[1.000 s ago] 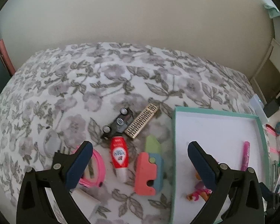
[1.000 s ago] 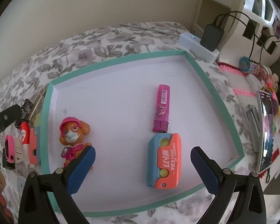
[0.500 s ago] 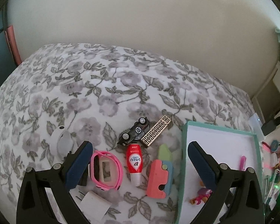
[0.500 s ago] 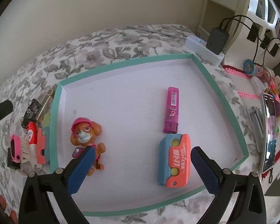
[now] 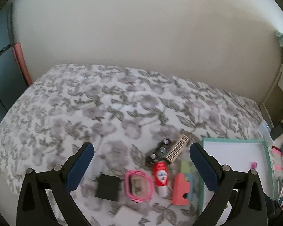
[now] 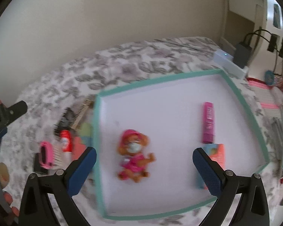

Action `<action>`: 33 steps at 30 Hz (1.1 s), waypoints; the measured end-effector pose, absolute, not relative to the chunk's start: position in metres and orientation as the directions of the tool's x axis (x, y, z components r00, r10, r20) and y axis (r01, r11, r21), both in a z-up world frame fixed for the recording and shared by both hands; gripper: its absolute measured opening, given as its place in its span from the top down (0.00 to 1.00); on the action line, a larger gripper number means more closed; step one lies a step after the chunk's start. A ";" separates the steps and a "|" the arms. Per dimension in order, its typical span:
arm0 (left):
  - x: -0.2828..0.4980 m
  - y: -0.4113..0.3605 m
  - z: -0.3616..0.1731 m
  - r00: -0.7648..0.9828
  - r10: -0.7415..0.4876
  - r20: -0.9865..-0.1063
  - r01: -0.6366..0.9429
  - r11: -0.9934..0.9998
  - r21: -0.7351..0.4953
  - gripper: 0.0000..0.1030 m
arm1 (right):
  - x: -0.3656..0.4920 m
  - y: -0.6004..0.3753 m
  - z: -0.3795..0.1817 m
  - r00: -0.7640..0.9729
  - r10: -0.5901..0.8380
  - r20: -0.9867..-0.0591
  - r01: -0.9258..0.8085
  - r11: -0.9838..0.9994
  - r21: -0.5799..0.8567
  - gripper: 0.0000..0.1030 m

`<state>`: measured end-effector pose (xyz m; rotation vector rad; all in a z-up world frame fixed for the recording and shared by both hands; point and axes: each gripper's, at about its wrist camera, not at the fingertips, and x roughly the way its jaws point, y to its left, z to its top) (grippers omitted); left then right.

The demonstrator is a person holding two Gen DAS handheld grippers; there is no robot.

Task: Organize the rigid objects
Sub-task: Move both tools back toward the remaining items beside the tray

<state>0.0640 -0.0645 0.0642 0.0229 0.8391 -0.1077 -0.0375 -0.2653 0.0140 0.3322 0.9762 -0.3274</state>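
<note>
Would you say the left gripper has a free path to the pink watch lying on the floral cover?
Probably yes. The left gripper is open and empty, and the pink watch lies face up between its fingers. The black block and red tube sit close on either side, so they may get nudged.

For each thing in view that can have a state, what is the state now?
Left hand-held gripper: open, empty.
Right hand-held gripper: open, empty.
Teal tray: holds three items.
Dog figure: lying in tray.
Pink marker: lying in tray, capped.
Toy car: outside tray.
Red tube: lying outside tray.
</note>
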 end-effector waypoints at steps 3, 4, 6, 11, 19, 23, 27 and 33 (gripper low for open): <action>0.064 -0.049 0.072 0.680 -0.068 -0.730 0.076 0.997 -0.022 0.01 | -0.033 -0.250 0.021 0.546 -0.101 -0.832 0.381 0.914 0.140 0.00; 0.063 -0.043 0.075 0.683 -0.060 -0.728 0.063 0.998 -0.023 0.02 | -0.031 -0.244 0.024 0.557 -0.092 -0.825 0.365 0.920 0.144 0.00; 0.063 -0.032 0.078 0.689 -0.050 -0.723 0.046 0.999 -0.024 0.01 | -0.028 -0.231 0.030 0.583 -0.072 -0.809 0.328 0.932 0.154 0.00; 0.063 0.002 0.080 0.667 -0.042 -0.744 0.000 0.998 -0.056 0.02 | -0.019 -0.200 0.036 0.600 -0.014 -0.800 0.242 0.956 0.165 0.00; 0.065 0.032 0.047 0.556 -0.012 -0.831 -0.056 0.997 -0.052 0.01 | -0.010 -0.161 0.015 0.533 0.122 -0.837 0.145 0.962 0.233 0.00; 0.067 0.038 0.024 0.491 -0.015 -0.871 -0.070 0.996 -0.057 0.01 | -0.009 -0.140 -0.002 0.478 0.156 -0.865 0.113 0.965 0.236 0.00; 0.071 0.040 -0.004 0.409 0.009 -0.913 -0.084 0.996 -0.028 0.01 | -0.008 -0.126 -0.018 0.423 0.171 -0.890 0.099 0.967 0.233 0.00; 0.073 0.046 -0.034 0.313 -0.002 -0.950 -0.106 0.994 -0.037 0.01 | -0.003 -0.111 -0.040 0.358 0.161 -0.920 0.089 0.975 0.205 0.00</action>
